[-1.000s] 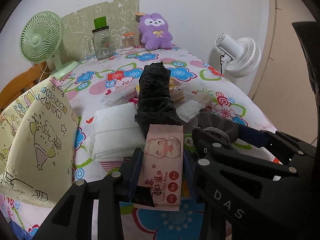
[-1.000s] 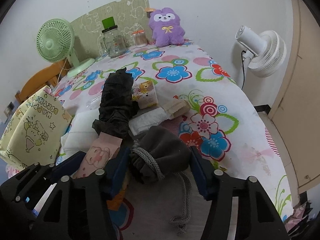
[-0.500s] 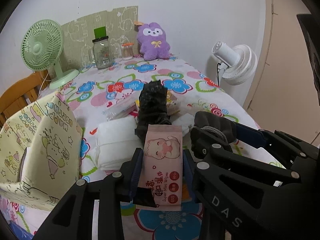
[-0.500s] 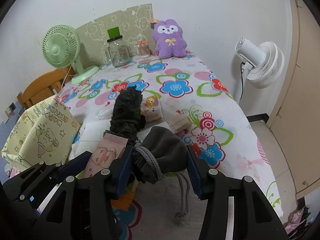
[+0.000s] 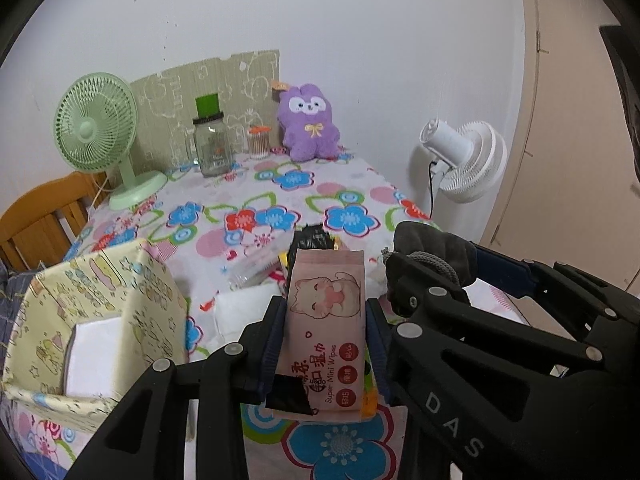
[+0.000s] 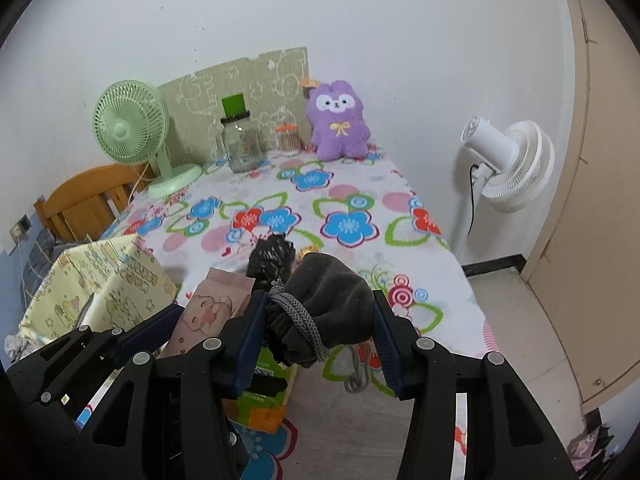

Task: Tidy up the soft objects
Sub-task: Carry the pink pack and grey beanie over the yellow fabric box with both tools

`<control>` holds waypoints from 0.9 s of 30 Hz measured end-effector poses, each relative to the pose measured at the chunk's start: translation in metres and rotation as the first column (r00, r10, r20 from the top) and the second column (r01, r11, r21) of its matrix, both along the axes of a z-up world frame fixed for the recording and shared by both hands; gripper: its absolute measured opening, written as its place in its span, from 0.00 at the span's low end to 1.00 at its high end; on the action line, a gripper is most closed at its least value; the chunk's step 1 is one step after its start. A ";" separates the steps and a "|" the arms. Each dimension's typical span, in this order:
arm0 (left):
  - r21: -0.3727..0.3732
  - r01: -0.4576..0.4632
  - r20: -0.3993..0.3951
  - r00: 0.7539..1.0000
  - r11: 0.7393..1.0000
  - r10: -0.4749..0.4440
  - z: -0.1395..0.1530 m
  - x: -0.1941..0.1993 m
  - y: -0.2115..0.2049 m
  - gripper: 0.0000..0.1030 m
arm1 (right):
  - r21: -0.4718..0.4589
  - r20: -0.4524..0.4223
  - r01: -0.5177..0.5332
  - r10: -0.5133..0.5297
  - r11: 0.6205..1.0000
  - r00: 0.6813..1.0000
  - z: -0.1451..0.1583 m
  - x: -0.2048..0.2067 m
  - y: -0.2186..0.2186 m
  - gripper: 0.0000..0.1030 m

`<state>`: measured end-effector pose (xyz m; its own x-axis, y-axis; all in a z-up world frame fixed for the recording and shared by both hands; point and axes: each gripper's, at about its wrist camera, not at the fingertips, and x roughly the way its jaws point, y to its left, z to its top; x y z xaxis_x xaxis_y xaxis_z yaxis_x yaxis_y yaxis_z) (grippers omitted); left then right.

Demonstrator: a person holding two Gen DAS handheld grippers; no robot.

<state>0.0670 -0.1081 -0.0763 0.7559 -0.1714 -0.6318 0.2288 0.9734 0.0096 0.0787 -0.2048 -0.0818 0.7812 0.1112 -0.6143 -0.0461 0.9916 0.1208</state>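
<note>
My left gripper (image 5: 326,308) is shut on a pink pack of wet wipes (image 5: 324,344), held upright above the flowered tablecloth (image 5: 280,200). Right beside it, my right gripper (image 6: 320,300) is shut on a dark grey drawstring pouch (image 6: 332,300), whose grey cord (image 6: 356,368) dangles below. From the left wrist the pouch (image 5: 432,244) shows at the right; from the right wrist the wipes pack (image 6: 208,312) shows at the left. A yellow patterned fabric box (image 5: 100,300) stands open at the left with a white pack (image 5: 92,356) inside it.
A black crumpled bundle (image 6: 272,256), a white folded pack (image 5: 244,308) and a green-orange carton (image 6: 264,392) lie below the grippers. At the back stand a green fan (image 5: 100,136), glass jar (image 5: 210,144), swab pot (image 5: 258,142) and purple plush (image 5: 308,124). A white floor fan (image 6: 504,160) stands right of the table.
Both grippers have risen together with the wipes pack and the pouch, so the table items now sit lower and farther. The right jaws have narrowed a little on the pouch.
</note>
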 end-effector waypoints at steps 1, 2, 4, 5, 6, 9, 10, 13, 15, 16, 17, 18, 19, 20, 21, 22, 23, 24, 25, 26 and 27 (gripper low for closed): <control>-0.003 0.001 0.005 1.000 1.000 -0.001 0.003 0.000 0.001 0.39 | -0.001 0.005 0.001 -0.001 1.000 1.000 0.003 -0.001 0.001 0.52; -0.007 0.002 0.009 1.000 1.000 -0.002 0.006 -0.001 0.002 0.39 | -0.002 0.011 0.002 -0.002 1.000 1.000 0.006 -0.002 0.001 0.52; -0.016 0.006 0.012 1.000 1.000 -0.006 0.011 -0.001 0.005 0.39 | -0.009 0.021 0.004 -0.004 1.000 1.000 0.013 -0.003 0.004 0.52; -0.022 0.009 0.011 1.000 1.000 -0.009 0.014 -0.001 0.006 0.39 | -0.011 0.025 0.005 -0.004 1.000 1.000 0.016 -0.004 0.005 0.52; -0.028 0.014 0.008 1.000 0.999 -0.014 0.016 -0.001 0.008 0.39 | -0.013 0.028 0.005 -0.005 1.000 1.000 0.019 -0.004 0.006 0.52; -0.030 0.020 0.012 1.000 0.999 -0.020 0.023 0.000 0.012 0.39 | -0.008 0.037 0.005 -0.005 1.000 0.999 0.027 -0.005 0.010 0.52; -0.025 0.021 0.017 1.000 0.999 -0.020 0.026 -0.001 0.014 0.39 | -0.008 0.043 0.006 -0.006 1.000 0.999 0.029 -0.005 0.012 0.52; -0.011 0.021 0.020 1.000 1.000 -0.021 0.032 -0.001 0.018 0.39 | -0.006 0.050 0.005 -0.005 1.000 0.999 0.035 -0.005 0.017 0.52; 0.004 0.022 0.021 1.000 1.000 -0.022 0.035 -0.001 0.021 0.39 | -0.008 0.052 0.005 -0.004 1.000 0.999 0.038 -0.005 0.020 0.52; 0.008 0.019 0.023 1.000 1.000 -0.019 0.037 -0.001 0.023 0.39 | -0.009 0.055 0.005 -0.005 1.000 0.998 0.040 -0.005 0.022 0.52; 0.010 0.009 0.026 1.000 1.000 -0.009 0.039 -0.001 0.026 0.39 | -0.011 0.056 0.005 -0.004 1.000 0.998 0.042 -0.005 0.025 0.52; 0.009 0.007 0.028 1.000 1.000 -0.007 0.040 -0.001 0.028 0.39 | -0.012 0.060 0.004 -0.003 1.000 0.998 0.043 -0.005 0.027 0.52; 0.010 0.007 0.029 1.000 1.000 -0.007 0.042 -0.001 0.030 0.39 | -0.013 0.064 0.002 -0.001 1.000 0.998 0.045 -0.005 0.029 0.52; 0.012 0.006 0.030 1.000 1.000 -0.006 0.043 -0.001 0.033 0.39 | -0.015 0.067 0.000 0.001 1.000 0.998 0.047 -0.005 0.032 0.52; 0.012 0.005 0.033 0.999 1.000 -0.005 0.044 -0.002 0.035 0.39 | -0.017 0.070 -0.002 0.003 1.000 0.998 0.049 -0.005 0.035 0.52; 0.012 0.003 0.034 0.999 1.000 -0.003 0.045 -0.002 0.038 0.39 | -0.020 0.073 -0.004 0.006 1.000 0.997 0.050 -0.006 0.037 0.52; 0.011 0.000 0.035 0.999 1.000 -0.001 0.047 -0.002 0.041 0.39 | -0.022 0.075 -0.007 0.008 1.000 0.997 0.052 -0.005 0.040 0.52; 0.010 0.000 0.037 0.999 1.000 0.000 0.047 -0.002 0.043 0.39 | -0.024 0.076 -0.009 0.011 1.000 0.997 0.053 -0.005 0.042 0.52; 0.010 -0.003 0.040 0.999 1.000 0.003 0.048 -0.002 0.046 0.39 | -0.025 0.078 -0.014 0.016 1.000 0.997 0.055 -0.005 0.045 0.52; 0.011 -0.007 0.044 0.999 1.000 0.006 0.050 -0.003 0.050 0.39 | -0.027 0.080 -0.017 0.019 0.999 0.997 0.057 -0.004 0.048 0.52; 0.011 -0.011 0.048 0.999 1.000 0.010 0.051 -0.003 0.053 0.39 | -0.029 0.083 -0.023 0.025 0.999 0.996 0.058 -0.004 0.052 0.52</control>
<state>0.0643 -0.0553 -0.0254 0.7873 -0.1562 -0.5964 0.2176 0.9755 0.0317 0.0748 -0.1527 -0.0234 0.8274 0.1143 -0.5499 -0.0787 0.9930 0.0880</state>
